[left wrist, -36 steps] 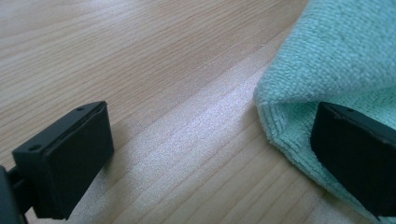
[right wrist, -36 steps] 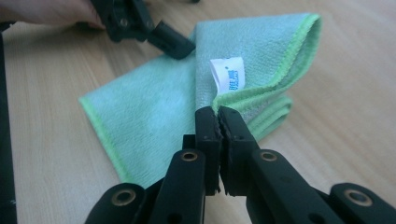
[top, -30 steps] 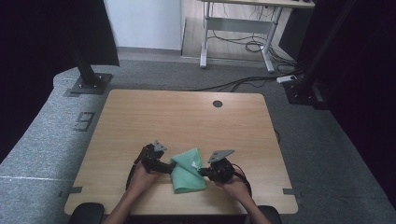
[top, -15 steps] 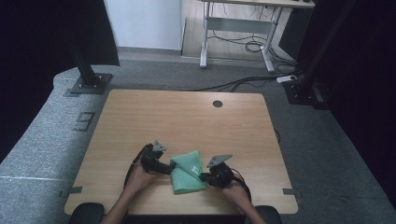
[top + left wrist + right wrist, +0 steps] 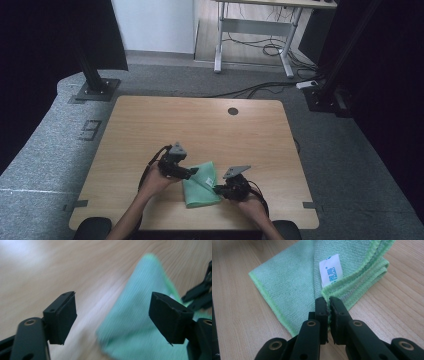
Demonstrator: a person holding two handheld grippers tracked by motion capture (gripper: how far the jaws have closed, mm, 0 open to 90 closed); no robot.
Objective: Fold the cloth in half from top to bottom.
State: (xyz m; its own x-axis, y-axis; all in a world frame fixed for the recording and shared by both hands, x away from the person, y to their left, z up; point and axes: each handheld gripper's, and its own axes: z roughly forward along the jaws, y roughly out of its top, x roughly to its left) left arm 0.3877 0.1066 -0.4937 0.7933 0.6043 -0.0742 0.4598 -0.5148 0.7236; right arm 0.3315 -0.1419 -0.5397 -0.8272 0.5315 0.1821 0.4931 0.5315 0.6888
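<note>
A green microfibre cloth [image 5: 202,187] lies folded on the wooden table [image 5: 200,125], near its front edge. My left gripper [image 5: 192,172] hovers just over the cloth's left side. Its jaws have just been closing but still stand well apart. In the left gripper view the blurred cloth [image 5: 140,322] lies below the left gripper [image 5: 112,315], and neither pad touches it. My right gripper [image 5: 328,302] is shut on the cloth's [image 5: 294,282] hemmed edge, just below a white label [image 5: 331,270]. From above, the right gripper [image 5: 217,190] is at the cloth's right side.
A round cable hole [image 5: 233,111] sits near the table's far edge. Grey carpet surrounds the table, with black stand bases [image 5: 95,90] at the back left and back right. The person's forearms come in over the front edge.
The left hand has lifted and shifted a little away from the cloth's left edge. The right gripper has kept its place on the cloth.
</note>
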